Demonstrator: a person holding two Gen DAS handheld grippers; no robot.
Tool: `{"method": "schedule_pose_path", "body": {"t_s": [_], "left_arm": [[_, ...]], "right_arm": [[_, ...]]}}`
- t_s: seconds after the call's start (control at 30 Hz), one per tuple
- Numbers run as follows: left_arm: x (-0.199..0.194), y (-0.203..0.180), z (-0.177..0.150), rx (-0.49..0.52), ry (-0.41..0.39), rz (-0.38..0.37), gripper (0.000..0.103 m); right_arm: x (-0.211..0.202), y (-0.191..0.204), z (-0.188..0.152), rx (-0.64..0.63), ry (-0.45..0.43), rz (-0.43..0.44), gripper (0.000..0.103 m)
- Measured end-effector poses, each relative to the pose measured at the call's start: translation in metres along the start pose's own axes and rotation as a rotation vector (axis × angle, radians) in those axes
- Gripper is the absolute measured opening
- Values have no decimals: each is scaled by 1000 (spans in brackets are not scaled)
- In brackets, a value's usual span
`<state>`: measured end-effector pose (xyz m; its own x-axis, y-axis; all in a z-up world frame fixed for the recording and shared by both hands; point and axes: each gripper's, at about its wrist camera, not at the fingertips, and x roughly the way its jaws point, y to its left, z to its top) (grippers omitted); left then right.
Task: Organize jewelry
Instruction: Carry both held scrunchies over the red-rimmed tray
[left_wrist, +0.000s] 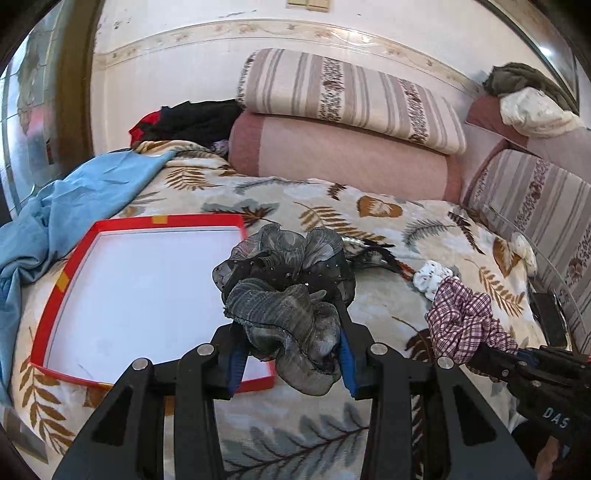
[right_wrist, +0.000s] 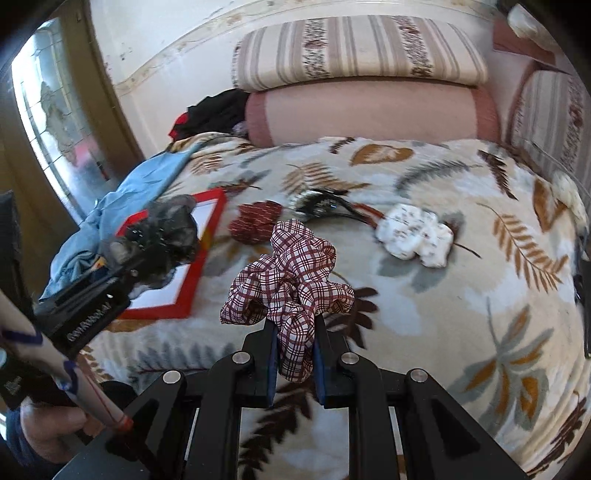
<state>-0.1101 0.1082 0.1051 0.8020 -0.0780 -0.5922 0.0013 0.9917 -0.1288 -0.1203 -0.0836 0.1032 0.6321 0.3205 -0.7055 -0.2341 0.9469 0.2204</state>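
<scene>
Both scrunchies are soft, light, floppy fabric – they squash flat, so you need a pinch through a bunched fold, not the loose ruffle edge, or they'll slip out. Your left claw (left_wrist: 291, 354) is part-open but clamped on the grey scrunchie (left_wrist: 286, 291), pads pressing the lower folds; it hangs lifted at the near right corner of the red tray (left_wrist: 48, 325), partly over its white floor. Your right claw (right_wrist: 295, 362) is nearly closed, pinching the plaid scrunchie (right_wrist: 291, 273) by one thin fold w/ most of the ruffle flopping above the pads – hold looks ok, but thin. It's up off the bed (right_wrist: 461, 314), right of the tray. Still lying on the blanket: a dark red scrunchie (right_wrist: 255, 221), a white patterned one (right_wrist: 413, 234) and a black hair clip (right_wrist: 325, 205) – all well apart from the tray. Nothing lies in the tray yet, as far as I can see.
</scene>
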Motion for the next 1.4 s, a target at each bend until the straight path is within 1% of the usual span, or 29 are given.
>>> {"method": "schedule_pose_path", "body": {"t_s": [0.2,0.47,0.67,0.8,0.93,1.03,1.1,1.17,1.3,1.4], "left_arm": [[-4,30,5,-62,-5,31,40],[-11,81,19,-152,-19,101,40],[-13,134,36,-214,-24,187,40],[-9,163,50,-238,-23,232,40],[11,184,65,-238,13,241,40],[31,194,72,-233,52,234,40],[44,200,74,-240,77,230,40],[60,208,75,-255,115,203,41],[89,222,75,-281,180,191,41],[105,226,75,-291,213,186,41]], "right_arm": [[3,24,14,-26,6,56,17],[14,64,35,-82,38,131,17],[29,101,62,-129,57,194,17],[42,120,82,-150,56,209,18],[68,139,103,-152,76,226,18],[92,151,110,-161,107,219,19],[112,159,114,-162,127,205,19],[133,165,117,-163,155,199,19],[172,175,123,-169,196,168,19],[199,180,128,-168,226,153,19]]}}
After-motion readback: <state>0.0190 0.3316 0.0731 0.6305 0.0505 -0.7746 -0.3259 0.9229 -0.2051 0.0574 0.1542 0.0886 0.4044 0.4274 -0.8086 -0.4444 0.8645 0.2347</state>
